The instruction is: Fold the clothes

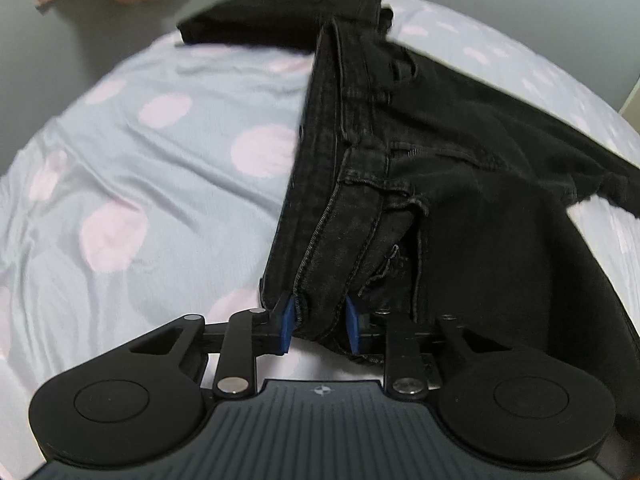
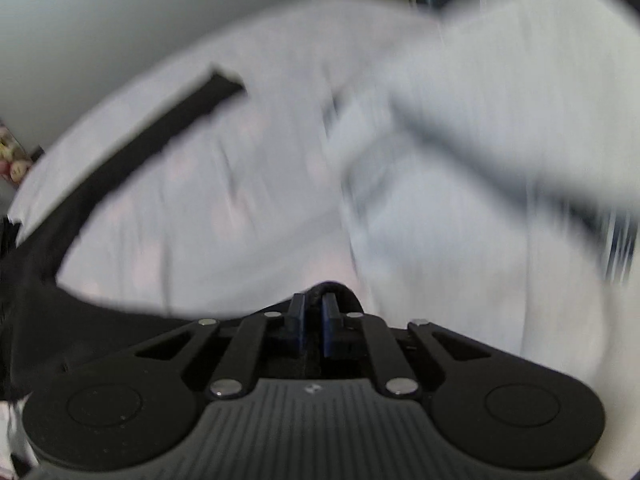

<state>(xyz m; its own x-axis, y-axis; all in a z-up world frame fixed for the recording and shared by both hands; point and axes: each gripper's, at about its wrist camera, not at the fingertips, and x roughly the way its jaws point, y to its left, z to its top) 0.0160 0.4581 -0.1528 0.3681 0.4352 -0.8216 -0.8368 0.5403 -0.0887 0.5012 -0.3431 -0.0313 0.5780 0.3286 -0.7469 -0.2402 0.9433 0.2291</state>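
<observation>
We clamp both the left gripper [image 1: 318, 322] and right gripper [image 2: 314, 320] on the black denim jeans [image 1: 420, 184], lifting them above the dotted bed [image 1: 140, 160] for folding.

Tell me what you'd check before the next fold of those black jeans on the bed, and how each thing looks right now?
1. Left tool grips the black jeans at the waistband: ok, blue pads press the bunched denim.
2. Right tool grips dark cloth: ok, jaws nearly closed on it.
3. Right view sharp enough to judge: not ok, blurred.
4. Trouser legs lying flat: cannot tell; one far end looks doubled over.
5. Spotted bedsheet free where the fold would land: ok.
</observation>
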